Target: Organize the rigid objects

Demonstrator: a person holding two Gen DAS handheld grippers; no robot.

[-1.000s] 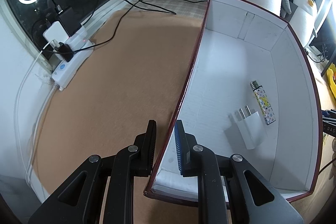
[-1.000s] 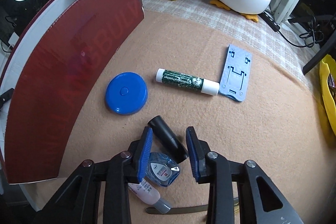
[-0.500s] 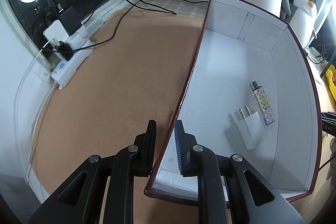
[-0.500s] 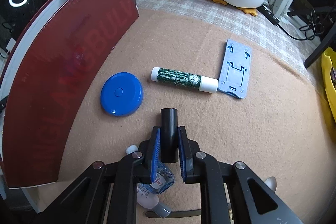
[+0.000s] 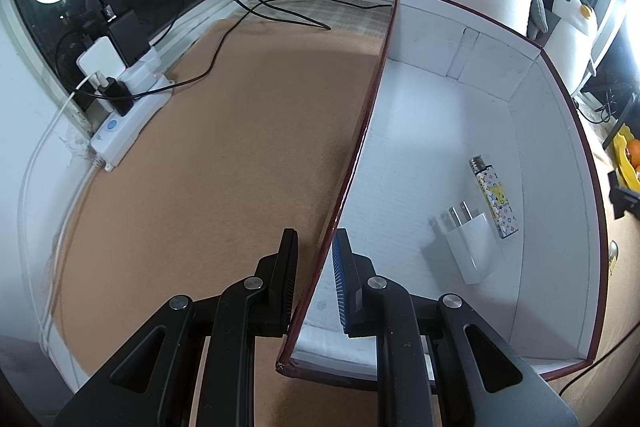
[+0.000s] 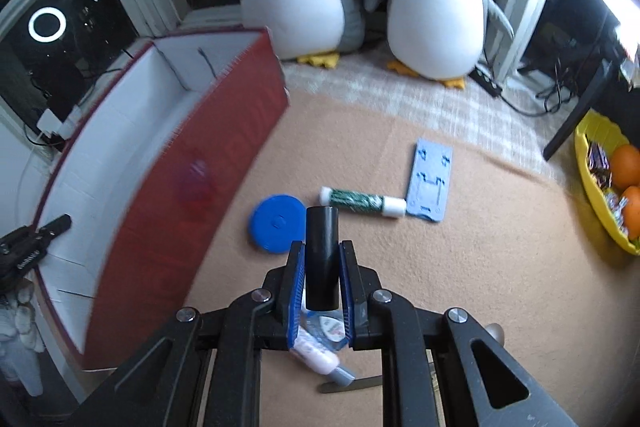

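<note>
- The right gripper [image 6: 320,279] was pinching a short black plastic cylinder [image 6: 322,247] between its blue pads, and the thing looked lifted clear of the tan felt mat [image 6: 480,287].
- The cylinder's long axis ran straight out along the fingers, pointing away toward the far side, with its far end sticking out past the fingertips.
- The key bit: the open dark-red cardboard box with the white inside [image 6: 120,163] sat to the left of that gripper, its red outer wall standing between the cylinder and the box floor. So I'd guess the drop needed a move left and over that wall, not through it.
- The left gripper [image 5: 314,267] straddled the box's near-left wall, one finger outside and one inside. The jaws were only slightly apart, with a sliver of gap showing on each side of the wall, so not clamping it as far as I could tell.
- Already inside the box: a white plug-in charger block [image 5: 466,247] and a patterned lighter [image 5: 494,203].
- Left out on the mat, just past the cylinder: a round blue disc [image 6: 278,223], a green-and-white tube [image 6: 362,202] and a flat light-blue plastic stand [image 6: 430,183].
</note>
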